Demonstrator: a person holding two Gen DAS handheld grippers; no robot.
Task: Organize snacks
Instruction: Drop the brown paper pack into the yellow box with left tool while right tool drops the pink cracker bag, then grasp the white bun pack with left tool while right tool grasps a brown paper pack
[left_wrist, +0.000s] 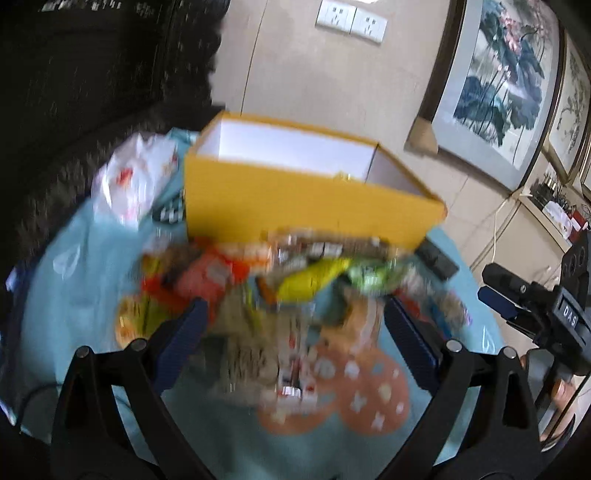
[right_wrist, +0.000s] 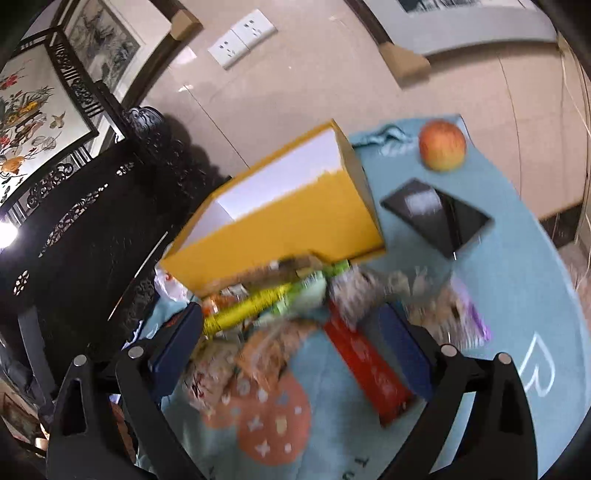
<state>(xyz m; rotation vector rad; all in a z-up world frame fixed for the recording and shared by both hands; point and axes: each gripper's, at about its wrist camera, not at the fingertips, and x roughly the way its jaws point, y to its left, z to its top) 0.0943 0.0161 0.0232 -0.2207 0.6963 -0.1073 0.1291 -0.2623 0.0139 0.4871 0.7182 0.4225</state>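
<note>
An open yellow box (left_wrist: 306, 195) with a white inside stands at the back of the table; the right wrist view shows the yellow box (right_wrist: 291, 225) tilted. A blurred heap of snack packets (left_wrist: 280, 288) lies in front of it, with a yellow-green packet (left_wrist: 314, 278) on top. In the right wrist view the heap of snack packets (right_wrist: 295, 314) includes a yellow stick pack (right_wrist: 247, 308) and a red packet (right_wrist: 369, 369). My left gripper (left_wrist: 295, 314) is open just above the heap. My right gripper (right_wrist: 291, 321) is open wide over it too, pads touching nothing.
A light blue cloth (left_wrist: 85, 266) with an orange patch covers the table. A white plastic bag (left_wrist: 136, 177) lies left of the box. An apple (right_wrist: 442, 144) and a black tablet (right_wrist: 436, 214) rest at the right. The right gripper (left_wrist: 524, 306) shows at the frame's edge. Walls and framed pictures stand behind.
</note>
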